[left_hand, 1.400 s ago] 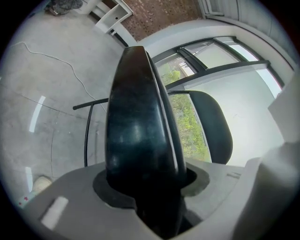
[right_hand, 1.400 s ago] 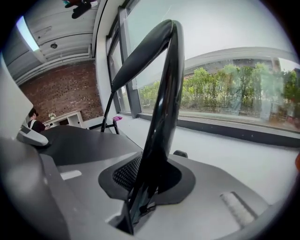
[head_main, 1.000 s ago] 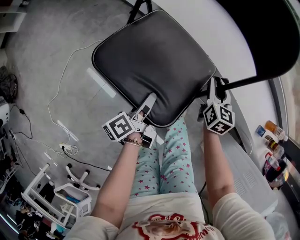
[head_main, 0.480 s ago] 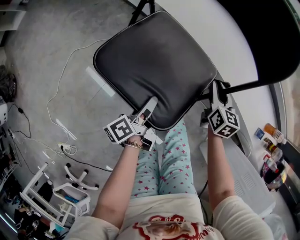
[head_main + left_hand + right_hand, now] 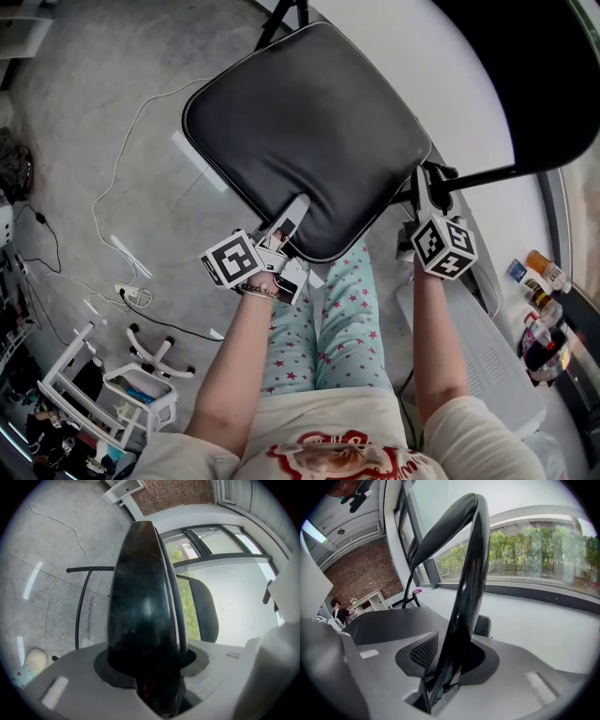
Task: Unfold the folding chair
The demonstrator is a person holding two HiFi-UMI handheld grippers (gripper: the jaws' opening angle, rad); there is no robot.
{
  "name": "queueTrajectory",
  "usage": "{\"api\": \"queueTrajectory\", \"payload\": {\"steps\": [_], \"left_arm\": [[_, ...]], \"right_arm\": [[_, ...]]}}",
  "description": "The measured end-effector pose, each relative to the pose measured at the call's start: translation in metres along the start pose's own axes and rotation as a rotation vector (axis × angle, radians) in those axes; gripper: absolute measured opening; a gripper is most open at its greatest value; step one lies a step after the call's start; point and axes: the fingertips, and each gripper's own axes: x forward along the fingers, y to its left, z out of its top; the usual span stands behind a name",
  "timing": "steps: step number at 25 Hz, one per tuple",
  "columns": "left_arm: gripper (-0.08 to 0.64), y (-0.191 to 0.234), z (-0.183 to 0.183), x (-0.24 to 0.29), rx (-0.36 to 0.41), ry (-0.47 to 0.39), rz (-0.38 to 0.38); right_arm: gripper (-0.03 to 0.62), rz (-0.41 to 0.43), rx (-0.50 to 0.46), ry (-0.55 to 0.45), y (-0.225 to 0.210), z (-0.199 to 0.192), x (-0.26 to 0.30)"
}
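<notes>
Grey floor (image 5: 84,141) lies below as fingers of the left gripper (image 5: 291,220) pinch the black seat (image 5: 309,122) edge tight, while the right gripper (image 5: 427,187) fingers have just been opening, loose around the frame bar (image 5: 487,172).

The chair's backrest (image 5: 525,75) runs off the head view's top right corner. Its legs (image 5: 269,25) are nearly all hidden beneath the seat (image 5: 309,131), with only a short stretch showing at the top edge. One finger of the left claw (image 5: 296,211) is out of sight under the seat's front rim, and the bottles (image 5: 542,281) at the right edge are too small to read.
</notes>
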Motion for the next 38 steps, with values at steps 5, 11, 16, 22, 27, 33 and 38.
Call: {"api": "queueTrajectory", "payload": {"steps": [5,11,16,22,27,33,38], "left_arm": [[0.219,-0.001,-0.002,0.000,0.001,0.000,-0.015],[0.219,0.009,-0.002,-0.006,0.017,0.015,0.057],[0.218,0.006,-0.001,-0.005,0.002,0.013,0.054],[0.218,0.009,0.000,-0.008,0.012,0.014,0.086],[0.218,0.005,0.001,-0.002,0.014,0.002,0.024],[0.218,0.009,-0.001,-0.003,0.004,-0.003,0.001],[0.218,0.010,-0.001,-0.004,0.006,0.002,0.021]], "right_arm": [[0.114,0.061,-0.009,-0.056,-0.003,0.001,-0.005],[0.252,0.096,0.023,-0.025,0.010,-0.001,-0.004],[0.318,0.088,0.054,-0.003,0.014,0.000,-0.003],[0.335,0.126,-0.022,0.065,0.017,-0.006,-0.006],[0.327,0.086,-0.044,0.010,0.015,-0.007,-0.005],[0.349,0.072,-0.050,0.004,0.018,-0.014,-0.011],[0.382,0.073,-0.004,-0.051,0.018,-0.009,-0.013]]}}
